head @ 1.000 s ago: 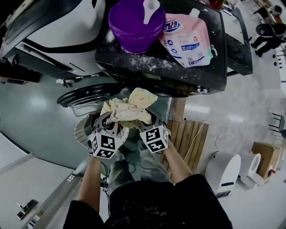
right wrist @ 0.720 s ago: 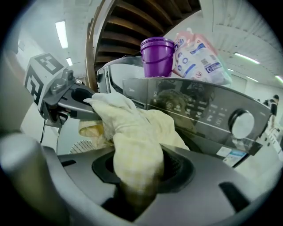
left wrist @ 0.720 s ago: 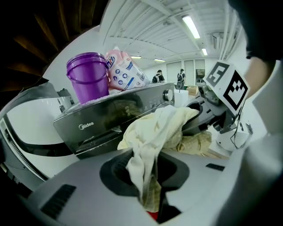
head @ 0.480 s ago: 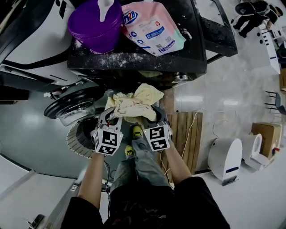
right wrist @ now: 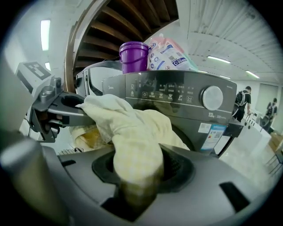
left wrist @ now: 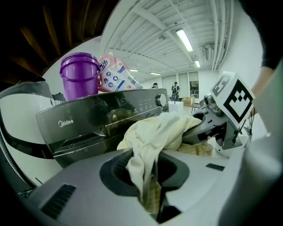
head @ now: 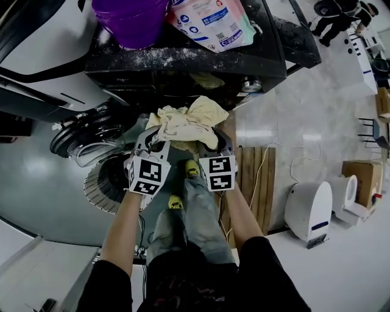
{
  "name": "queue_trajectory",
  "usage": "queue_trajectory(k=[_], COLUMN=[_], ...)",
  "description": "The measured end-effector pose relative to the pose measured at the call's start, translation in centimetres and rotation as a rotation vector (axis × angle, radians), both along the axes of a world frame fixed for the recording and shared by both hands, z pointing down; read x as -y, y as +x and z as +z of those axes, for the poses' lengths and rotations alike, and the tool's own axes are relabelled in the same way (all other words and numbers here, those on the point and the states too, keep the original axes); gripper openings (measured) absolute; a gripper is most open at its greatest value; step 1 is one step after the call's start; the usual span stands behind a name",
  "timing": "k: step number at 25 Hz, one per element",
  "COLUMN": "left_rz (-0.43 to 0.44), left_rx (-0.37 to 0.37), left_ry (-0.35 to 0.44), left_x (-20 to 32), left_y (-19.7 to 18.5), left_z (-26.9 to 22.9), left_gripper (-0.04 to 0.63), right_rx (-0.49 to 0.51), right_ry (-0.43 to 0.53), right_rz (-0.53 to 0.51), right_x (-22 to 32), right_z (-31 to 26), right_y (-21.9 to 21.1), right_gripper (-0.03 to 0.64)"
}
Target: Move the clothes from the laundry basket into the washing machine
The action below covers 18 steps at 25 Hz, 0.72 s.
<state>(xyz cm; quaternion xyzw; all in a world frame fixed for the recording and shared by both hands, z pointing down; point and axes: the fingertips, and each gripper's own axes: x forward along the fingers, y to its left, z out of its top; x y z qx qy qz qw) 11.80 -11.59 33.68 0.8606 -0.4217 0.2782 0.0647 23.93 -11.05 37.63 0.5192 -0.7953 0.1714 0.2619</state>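
A: Gripper states?
B: Left gripper (head: pixel 155 139) is clenched on the yellow cloth (head: pixel 186 125). Right gripper (head: pixel 214 139) is clenched on the same cloth from the opposite side.
A: Cloth location?
B: Held in the air between both grippers, just in front of the washing machine (head: pixel 183 67). The laundry basket (head: pixel 105 186) is seen beside the left gripper. A purple bucket (head: pixel 128 18) and detergent pouch (head: pixel 213 21) are seen on the machine's top.

Yellow cloth (head: pixel 186 125) looking soft, matt. Washing machine (head: pixel 183 64) at 12 o'clock showing dark gloss, powder-dusted. Purple bucket (head: pixel 131 18) shining, smooth plastic. Pallet (head: pixel 253 183) at 4 o'clock showing bare wood.
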Motion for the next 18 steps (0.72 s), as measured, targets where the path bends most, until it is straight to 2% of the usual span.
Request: queue_trajectory(k=[12, 18], left_rz=[-0.057, -0.109], left_rx=[-0.074, -0.12], left_ry=[0.057, 0.105], left_x=[5.8, 8.4], left_y=[1.6, 0.3], left_z=[9.2, 13.7], left_gripper=[0.08, 0.08], right_rx=[0.064, 0.073], right_ry=[0.031, 0.069], right_rz=[0.015, 0.024], right_x=[5.4, 8.3], right_z=[9.5, 13.7], right_y=[1.3, 0.2], right_gripper=[0.176, 0.178])
